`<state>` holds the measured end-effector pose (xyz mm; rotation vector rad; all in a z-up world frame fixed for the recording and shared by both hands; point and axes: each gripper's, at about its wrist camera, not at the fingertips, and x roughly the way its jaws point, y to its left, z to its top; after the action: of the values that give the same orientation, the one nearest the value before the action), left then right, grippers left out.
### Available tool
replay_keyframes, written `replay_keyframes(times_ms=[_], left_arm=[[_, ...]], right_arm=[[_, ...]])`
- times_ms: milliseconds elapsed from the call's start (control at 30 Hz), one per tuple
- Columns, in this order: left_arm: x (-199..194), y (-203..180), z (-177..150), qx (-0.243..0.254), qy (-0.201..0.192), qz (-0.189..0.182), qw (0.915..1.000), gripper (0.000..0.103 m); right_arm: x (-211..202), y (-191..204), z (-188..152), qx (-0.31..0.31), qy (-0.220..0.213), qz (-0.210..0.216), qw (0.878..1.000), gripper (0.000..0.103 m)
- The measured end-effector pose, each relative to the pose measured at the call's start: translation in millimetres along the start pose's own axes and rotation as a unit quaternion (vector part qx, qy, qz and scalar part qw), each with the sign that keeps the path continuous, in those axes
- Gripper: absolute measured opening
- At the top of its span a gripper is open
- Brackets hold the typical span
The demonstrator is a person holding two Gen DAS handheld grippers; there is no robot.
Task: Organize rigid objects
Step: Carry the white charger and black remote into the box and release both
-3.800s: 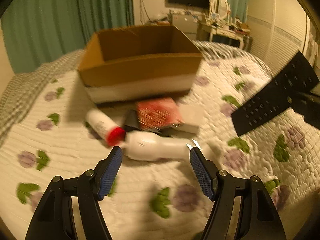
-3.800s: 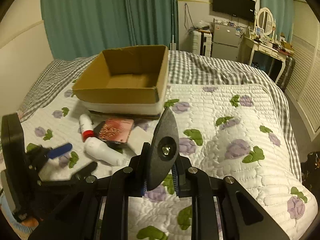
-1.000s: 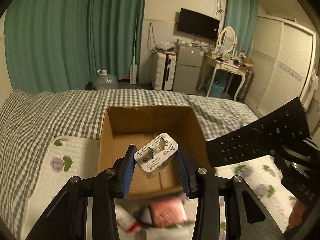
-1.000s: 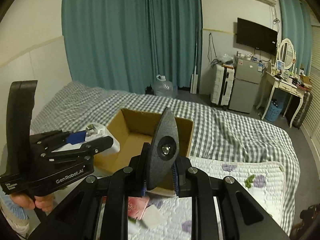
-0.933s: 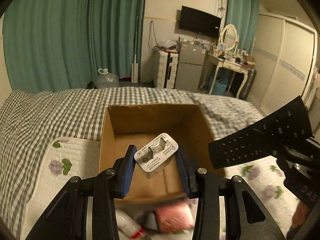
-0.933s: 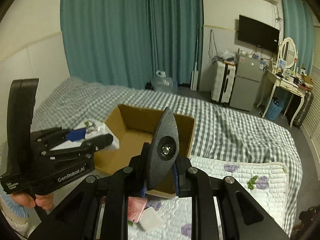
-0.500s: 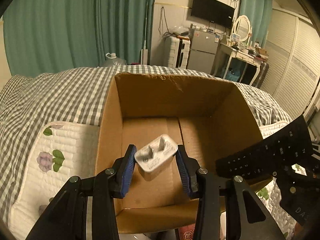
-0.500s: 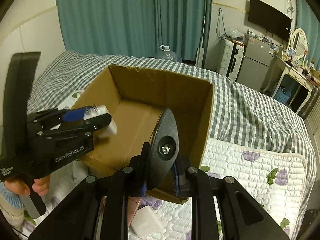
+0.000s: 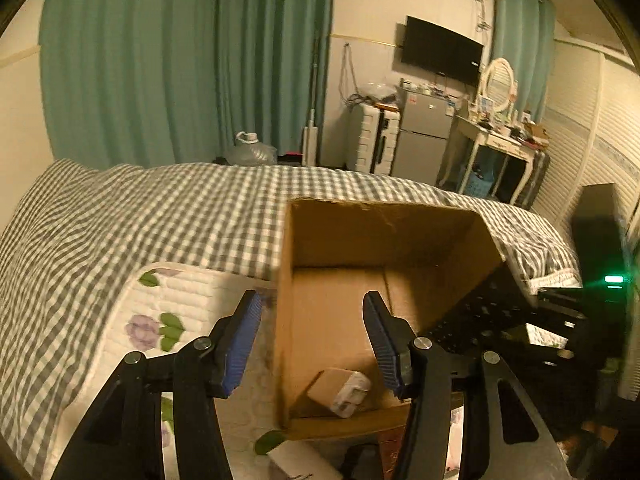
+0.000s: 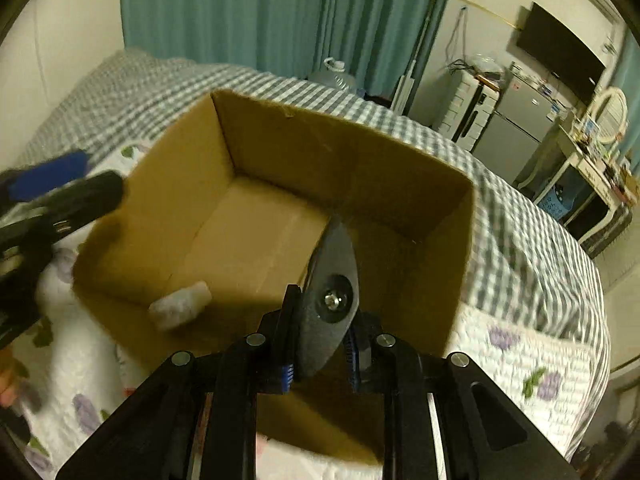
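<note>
An open cardboard box [image 9: 288,320] stands on the bed; it also shows in the right wrist view [image 10: 360,148]. A white charger plug [image 9: 346,394] lies on the box floor near its front left corner, also seen in the right wrist view [image 10: 180,306]. My left gripper [image 9: 312,336] is open and empty, above the box's left wall. My right gripper [image 10: 320,360] is shut on a black remote control [image 10: 332,296], seen end-on, held over the box's front right part. The remote also shows at the right of the left wrist view [image 9: 480,312].
The bed has a grey checked cover [image 9: 160,216] and a white quilt with purple flowers [image 9: 152,328]. Other small objects [image 9: 300,464] lie on the quilt before the box. A fridge, suitcase and dressing table [image 9: 496,140] stand behind the bed.
My left gripper opened and let go of the charger plug, which now lies in the box, and shifted left. My right gripper moved the remote down over the box.
</note>
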<state>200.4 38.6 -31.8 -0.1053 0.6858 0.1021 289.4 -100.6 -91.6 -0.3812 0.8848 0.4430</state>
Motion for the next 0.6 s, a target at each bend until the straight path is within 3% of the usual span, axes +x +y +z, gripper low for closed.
replay_keyframes(times_ms=[167,233,300,600], left_arm=[[0,9,-1,-0.001,-0.001,0.004,1.0,0.056],[-1,9,-2,0.003,-0.002,0.006,1.0,0.056],[0,10,-3,0.003,-0.001,0.007,1.0,0.056],[-12,16,-11,0.001,-0.004,0.018,0.9998,0.056]], right_arm=[[25,18,29,-0.013,0.005,-0.008,1.0,0.024],[24,18,39,-0.003,-0.006,-0.013,1.0,0.048],[18,20,45,0.003,-0.023,-0.007,1.0,0.062],[-41,-1,33,0.053,-0.109,0.002,0.993,0.069]])
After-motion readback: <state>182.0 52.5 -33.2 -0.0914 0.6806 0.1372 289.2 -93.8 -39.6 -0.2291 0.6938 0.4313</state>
